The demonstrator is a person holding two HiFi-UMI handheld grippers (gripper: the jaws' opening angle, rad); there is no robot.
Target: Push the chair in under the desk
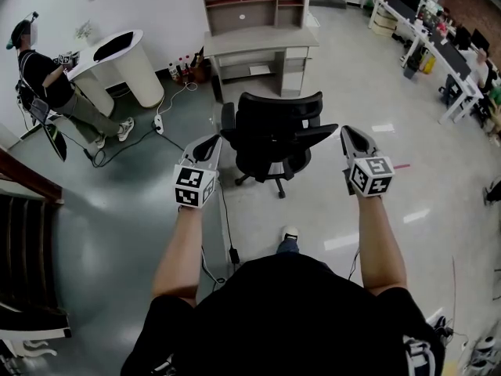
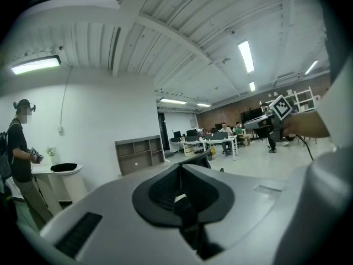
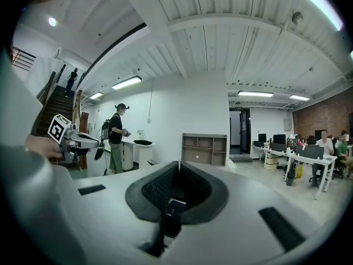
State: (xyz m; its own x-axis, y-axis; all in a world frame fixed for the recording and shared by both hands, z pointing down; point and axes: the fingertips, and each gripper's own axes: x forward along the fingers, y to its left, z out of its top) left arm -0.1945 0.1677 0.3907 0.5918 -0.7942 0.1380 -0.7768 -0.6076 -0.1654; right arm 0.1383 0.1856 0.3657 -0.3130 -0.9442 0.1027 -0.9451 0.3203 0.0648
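Chair (image 1: 274, 135) stands apart from desk (image 1: 258, 49).
Left gripper (image 1: 210, 142) and right gripper (image 1: 350, 134), both closed and empty, flank it.

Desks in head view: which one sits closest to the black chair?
The grey desk with the shelf hutch, directly beyond the chair. The rounded white counter is off left; the long white desks run along the far right.

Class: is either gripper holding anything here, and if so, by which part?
Nothing is held. The left gripper and right gripper are both shut and empty, flanking the black chair.
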